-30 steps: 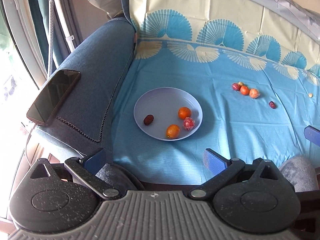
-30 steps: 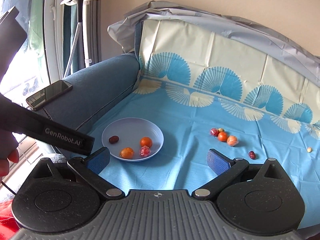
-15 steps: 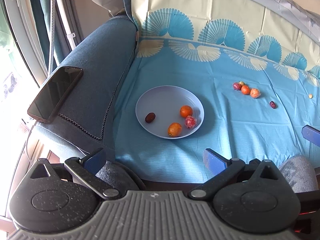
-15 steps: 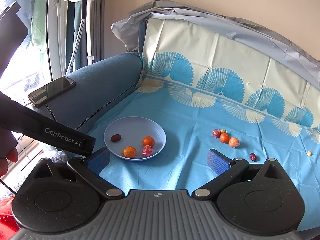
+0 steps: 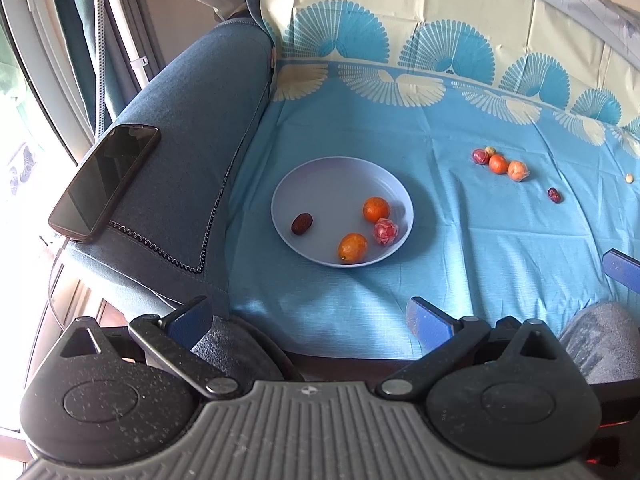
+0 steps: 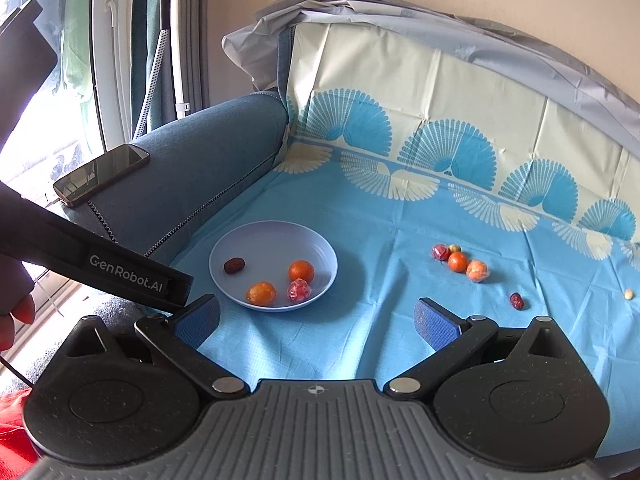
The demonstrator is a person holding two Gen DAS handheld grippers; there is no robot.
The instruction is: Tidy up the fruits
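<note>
A pale blue plate lies on the blue cloth and holds two orange fruits, a pink wrapped fruit and a dark date. To its right on the cloth lie a cluster of small fruits and a single date. My left gripper is open and empty, well short of the plate. My right gripper is open and empty, near the cloth's front edge.
A black phone rests on the blue sofa armrest at left. The left gripper's black body crosses the right wrist view at left. A small pale nut lies at far right. The sofa back rises behind.
Both cameras have shifted slightly, so the plate and fruits sit a little higher in view. The fruits have not moved. Both grippers stay open.
</note>
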